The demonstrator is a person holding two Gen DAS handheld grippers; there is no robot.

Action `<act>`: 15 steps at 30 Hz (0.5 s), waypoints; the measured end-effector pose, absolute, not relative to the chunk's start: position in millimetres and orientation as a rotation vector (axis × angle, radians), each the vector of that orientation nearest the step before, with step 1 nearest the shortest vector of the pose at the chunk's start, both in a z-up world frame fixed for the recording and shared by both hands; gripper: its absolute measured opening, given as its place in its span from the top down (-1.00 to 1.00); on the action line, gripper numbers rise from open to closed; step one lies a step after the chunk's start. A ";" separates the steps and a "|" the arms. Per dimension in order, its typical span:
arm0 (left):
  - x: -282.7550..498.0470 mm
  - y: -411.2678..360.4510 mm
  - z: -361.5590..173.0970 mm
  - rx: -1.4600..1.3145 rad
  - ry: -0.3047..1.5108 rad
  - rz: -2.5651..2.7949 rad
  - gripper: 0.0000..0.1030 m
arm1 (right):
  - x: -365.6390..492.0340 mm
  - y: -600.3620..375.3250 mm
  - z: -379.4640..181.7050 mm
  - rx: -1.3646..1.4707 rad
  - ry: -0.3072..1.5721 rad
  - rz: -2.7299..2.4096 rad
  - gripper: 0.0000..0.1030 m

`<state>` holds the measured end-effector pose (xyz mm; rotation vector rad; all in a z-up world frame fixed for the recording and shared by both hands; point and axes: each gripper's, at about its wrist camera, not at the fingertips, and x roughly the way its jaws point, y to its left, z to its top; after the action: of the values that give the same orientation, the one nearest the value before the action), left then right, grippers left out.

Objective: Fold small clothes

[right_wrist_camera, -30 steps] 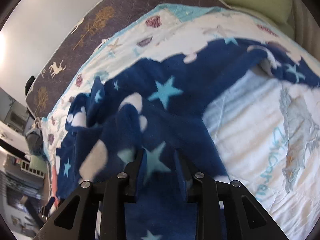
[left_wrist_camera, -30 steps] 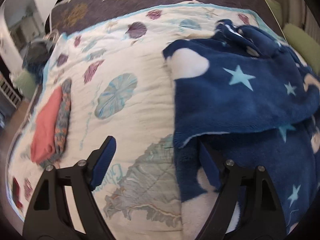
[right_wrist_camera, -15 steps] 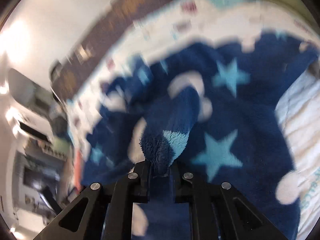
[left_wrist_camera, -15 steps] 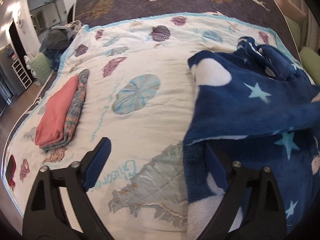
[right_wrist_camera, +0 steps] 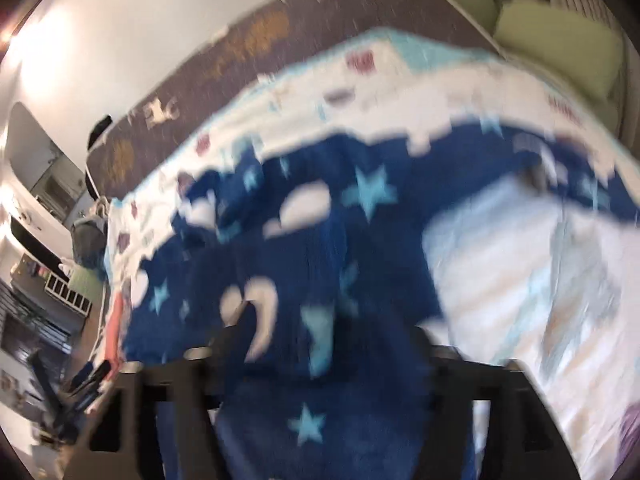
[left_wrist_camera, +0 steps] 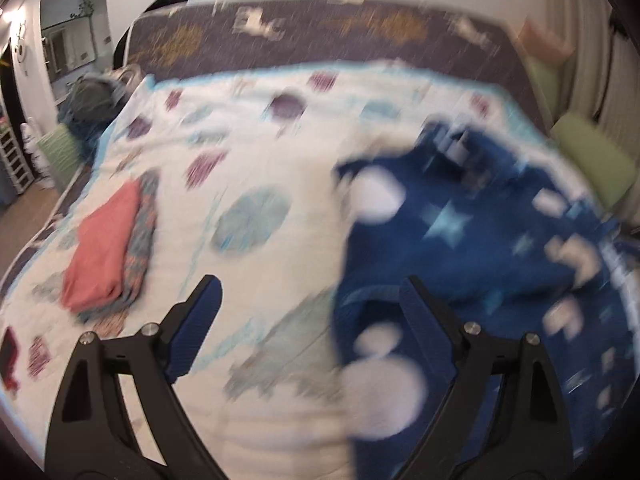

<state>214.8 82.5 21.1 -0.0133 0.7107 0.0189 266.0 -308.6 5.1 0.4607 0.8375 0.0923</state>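
Note:
A dark blue fleece garment with stars and white moons lies rumpled on the right half of the bed. My left gripper hovers above its left edge. Its jaws stand wide and are closing slightly, with nothing pinched between them. In the right wrist view the same fleece fills the middle. My right gripper is just above it, its jaws opening. The cloth lies loose between and under the fingers, and no pad presses on it. Both views are blurred by motion.
A white quilt with shell prints covers the bed. A folded stack, coral on top of patterned cloth, sits near its left edge. Green pillows lie at the right, a dark bag at the far left corner.
My right gripper held a pinched fold of the blue fleece half a second ago; its jaws have spread and the fold has dropped. Both grippers have risen, so more of the bed shows.

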 end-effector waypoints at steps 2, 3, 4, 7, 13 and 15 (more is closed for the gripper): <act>233.6 70.9 34.5 -0.047 0.680 -0.028 -0.70 | 287.9 -306.3 4.0 0.440 0.859 0.094 -0.43; 243.1 66.3 37.2 -0.075 0.673 -0.060 -0.62 | 298.1 -303.0 3.0 0.433 0.870 0.078 -0.40; 253.9 61.4 37.7 -0.112 0.676 -0.106 -0.61 | 307.0 -299.8 1.1 0.429 0.875 0.073 -0.18; 297.2 40.1 18.4 -0.213 0.778 -0.252 -0.57 | 325.6 -284.4 -6.3 0.417 0.880 0.125 0.93; 351.3 64.4 -72.1 -0.119 0.963 0.093 -0.87 | 348.0 -265.7 -47.5 0.234 0.971 0.024 1.00; 346.3 78.5 -67.5 -0.195 0.974 0.090 -0.86 | 341.7 -277.3 -47.7 0.303 0.947 0.069 1.00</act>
<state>346.3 78.5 -67.5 -0.1953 0.9739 0.0905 341.7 -277.3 -47.7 0.3033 0.9472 0.0690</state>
